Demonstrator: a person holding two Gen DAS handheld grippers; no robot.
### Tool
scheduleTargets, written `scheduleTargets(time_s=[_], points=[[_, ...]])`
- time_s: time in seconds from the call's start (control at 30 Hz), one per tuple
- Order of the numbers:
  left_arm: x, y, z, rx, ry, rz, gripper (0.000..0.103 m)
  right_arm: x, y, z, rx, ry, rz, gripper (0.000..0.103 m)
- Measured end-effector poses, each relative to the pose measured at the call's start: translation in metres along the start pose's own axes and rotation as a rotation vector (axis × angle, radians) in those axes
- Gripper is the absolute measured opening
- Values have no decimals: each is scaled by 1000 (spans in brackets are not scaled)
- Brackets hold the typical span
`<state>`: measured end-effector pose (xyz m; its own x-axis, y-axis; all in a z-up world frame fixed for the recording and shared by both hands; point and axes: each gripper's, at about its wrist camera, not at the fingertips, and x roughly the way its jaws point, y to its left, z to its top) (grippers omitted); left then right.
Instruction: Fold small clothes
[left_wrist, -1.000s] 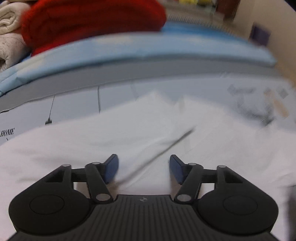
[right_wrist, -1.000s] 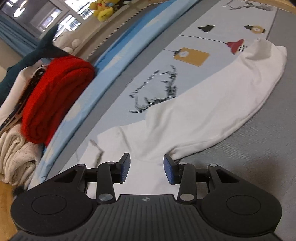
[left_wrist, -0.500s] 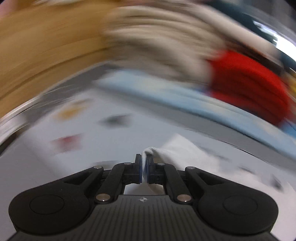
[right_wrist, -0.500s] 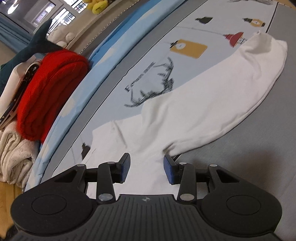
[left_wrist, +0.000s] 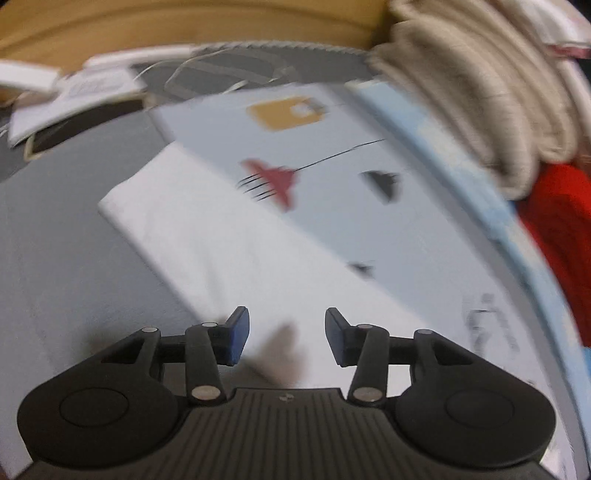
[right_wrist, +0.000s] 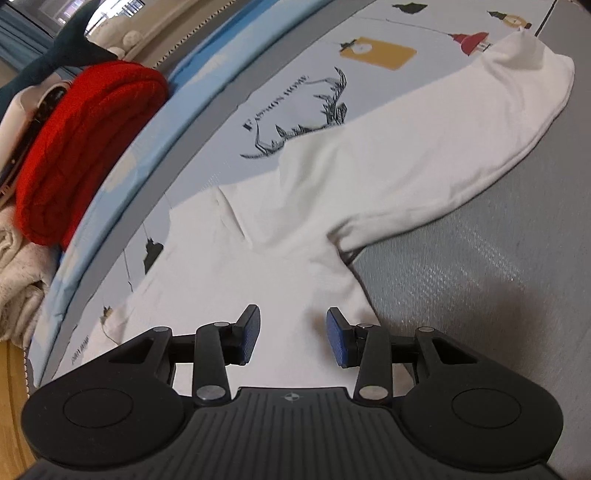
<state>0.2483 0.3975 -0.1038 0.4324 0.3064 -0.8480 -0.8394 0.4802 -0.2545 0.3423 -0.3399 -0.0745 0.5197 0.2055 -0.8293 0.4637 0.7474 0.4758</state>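
A white long-sleeved garment (right_wrist: 332, 192) lies flat on a printed sheet over a grey mat. One sleeve (right_wrist: 461, 125) stretches to the far right. My right gripper (right_wrist: 291, 339) is open and empty, low over the garment's body near the armpit. In the left wrist view the white garment (left_wrist: 207, 236) lies as a long band ahead. My left gripper (left_wrist: 282, 339) is open and empty just above its near end. That view is blurred.
A folded red knit (right_wrist: 81, 147) and beige towels (right_wrist: 18, 266) are stacked at the left edge; they also show in the left wrist view (left_wrist: 480, 92). White boxes, cables and a phone (left_wrist: 74, 96) lie at the far left. Grey mat (right_wrist: 480, 277) lies right.
My left gripper was shut on a white fold half a second ago; it is now open and has swung round to a new spot. My right gripper has edged forward, still open.
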Motion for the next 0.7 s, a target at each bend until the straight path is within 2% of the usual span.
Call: scheduleTargets(time_s=[0.13, 0.3, 0.37, 0.5, 0.53, 0.57, 0.63, 0.7], points=[[19, 48, 20, -175, -4, 85, 50, 5, 5, -1, -12, 11, -2, 42], [37, 105, 39, -343, -32, 26, 48, 9, 16, 1, -29, 19, 11, 42], [38, 115, 45, -354, -60, -17, 48, 11, 21, 0, -40, 26, 16, 42], [48, 118, 58, -299, -94, -33, 46, 17, 32, -5, -76, 41, 15, 42], [50, 119, 60, -291, -97, -29, 39, 19, 34, -6, -85, 44, 14, 42], [49, 119, 58, -279, -101, -18, 24, 20, 37, -8, -93, 47, 13, 42], [54, 121, 62, -242, -101, 5, 3, 23, 41, -11, -106, 53, 11, 42], [44, 122, 64, -219, -152, 51, 3, 25, 45, -14, -119, 58, 8, 42]])
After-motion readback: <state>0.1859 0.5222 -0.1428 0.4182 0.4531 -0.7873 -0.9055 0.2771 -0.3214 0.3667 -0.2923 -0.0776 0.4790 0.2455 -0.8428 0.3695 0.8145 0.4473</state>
